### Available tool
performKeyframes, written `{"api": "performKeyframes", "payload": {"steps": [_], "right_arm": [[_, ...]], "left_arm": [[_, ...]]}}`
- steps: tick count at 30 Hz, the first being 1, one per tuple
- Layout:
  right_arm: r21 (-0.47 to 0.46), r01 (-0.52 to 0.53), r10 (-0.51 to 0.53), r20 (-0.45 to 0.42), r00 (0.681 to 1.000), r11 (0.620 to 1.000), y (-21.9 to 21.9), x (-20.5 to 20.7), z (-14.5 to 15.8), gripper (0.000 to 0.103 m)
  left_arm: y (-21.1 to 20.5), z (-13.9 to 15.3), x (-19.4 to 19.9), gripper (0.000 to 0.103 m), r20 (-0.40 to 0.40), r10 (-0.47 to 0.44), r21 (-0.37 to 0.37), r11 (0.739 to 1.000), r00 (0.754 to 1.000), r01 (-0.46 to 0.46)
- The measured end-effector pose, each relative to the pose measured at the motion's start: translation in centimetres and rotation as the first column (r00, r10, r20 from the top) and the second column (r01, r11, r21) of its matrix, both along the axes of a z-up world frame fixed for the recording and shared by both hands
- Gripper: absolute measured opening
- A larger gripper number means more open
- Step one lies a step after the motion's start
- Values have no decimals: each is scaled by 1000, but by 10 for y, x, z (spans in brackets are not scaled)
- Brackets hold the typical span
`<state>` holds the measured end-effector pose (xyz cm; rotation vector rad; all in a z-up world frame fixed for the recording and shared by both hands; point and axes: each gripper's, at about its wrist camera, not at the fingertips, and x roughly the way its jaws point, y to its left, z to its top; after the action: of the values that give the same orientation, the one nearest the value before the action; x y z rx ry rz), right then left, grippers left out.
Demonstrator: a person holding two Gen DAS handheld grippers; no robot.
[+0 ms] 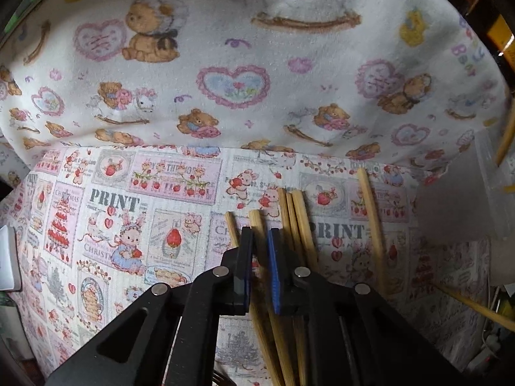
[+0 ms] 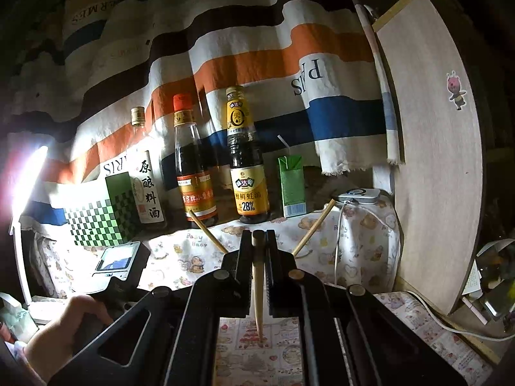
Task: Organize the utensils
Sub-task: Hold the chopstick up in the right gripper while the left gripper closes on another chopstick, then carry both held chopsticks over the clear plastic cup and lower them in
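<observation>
In the left wrist view, the left tongs (image 1: 259, 236) point steeply down at a loose row of wooden chopsticks (image 1: 297, 222) lying on the printed cloth (image 1: 128, 212) of the surface, lower centre of the frame. Their jaws stand narrow around one chopstick (image 1: 257, 220); whether the pads press it cannot be told. In the right wrist view, the right tongs (image 2: 258, 241) are clamped on a single upright chopstick (image 2: 258, 286) at centre frame, its tip touching the cloth below. Sauce bottles (image 2: 248, 157) and a green carton (image 2: 291, 186) line the striped backdrop behind. A hand (image 2: 64, 331) shows lower left.
</observation>
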<state>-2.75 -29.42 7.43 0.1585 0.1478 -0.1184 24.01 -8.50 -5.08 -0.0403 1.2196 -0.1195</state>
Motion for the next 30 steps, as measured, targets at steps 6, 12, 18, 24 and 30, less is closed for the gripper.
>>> {"api": "performKeyframes", "payload": {"steps": [6, 12, 18, 24, 30], "right_arm": [[5, 1, -1, -4, 1000, 1000, -1, 1, 1, 8], [25, -19, 19, -18, 1000, 1000, -6, 3, 3, 7], [81, -66, 69, -42, 997, 995, -15, 3, 5, 8], [78, -83, 87, -39, 995, 993, -12, 3, 5, 8], [107, -18, 22, -30, 999, 994, -23, 5, 5, 8]], "left_arm": [[-30, 1, 7, 10, 25, -6, 106, 994, 1000, 3], [-49, 1, 10, 8, 26, 0, 165, 986, 1000, -4], [-53, 49, -26, 6, 120, -54, 168, 985, 991, 34], [-48, 147, -85, 6, 361, -74, 67, 996, 930, 54], [-35, 216, -144, 6, 532, -38, -45, 996, 846, 74]]}}
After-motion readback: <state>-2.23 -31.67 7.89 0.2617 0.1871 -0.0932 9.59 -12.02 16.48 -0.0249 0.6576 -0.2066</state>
